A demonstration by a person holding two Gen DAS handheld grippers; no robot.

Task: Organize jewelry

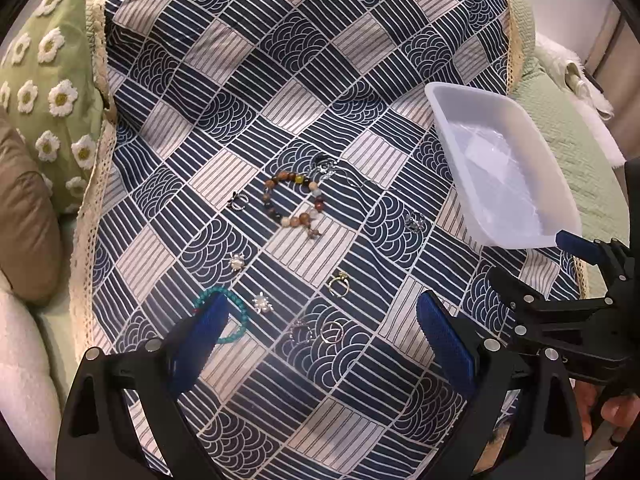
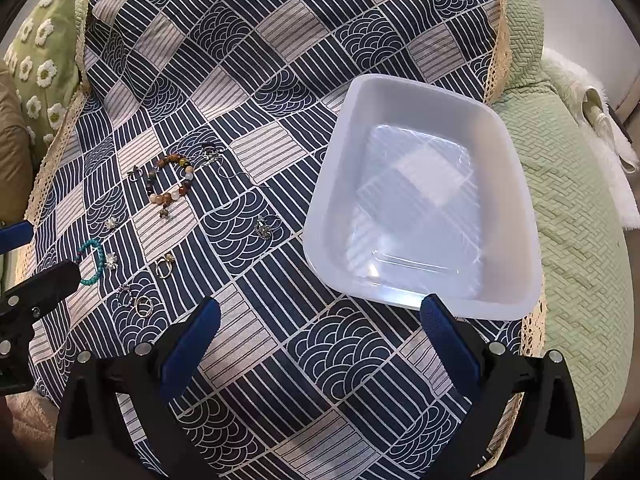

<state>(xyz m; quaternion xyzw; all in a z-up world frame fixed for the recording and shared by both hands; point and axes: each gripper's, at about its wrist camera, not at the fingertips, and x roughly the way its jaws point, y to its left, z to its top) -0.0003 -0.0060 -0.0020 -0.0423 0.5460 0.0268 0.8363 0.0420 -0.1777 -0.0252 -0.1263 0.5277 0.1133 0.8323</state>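
Jewelry strewn on patterned cloth, left of white tray.

Both spread wide, gripping nothing: left gripper, right gripper. Teal bracelet half hidden behind left finger at seven o'clock; thin chain barely discernible.

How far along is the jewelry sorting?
Nothing looks done: the translucent white plastic tray holds no jewelry. Both the left tool and right tool are open, holding nothing. The brown beaded bracelet, turquoise beaded bracelet and rings remain on the cloth.
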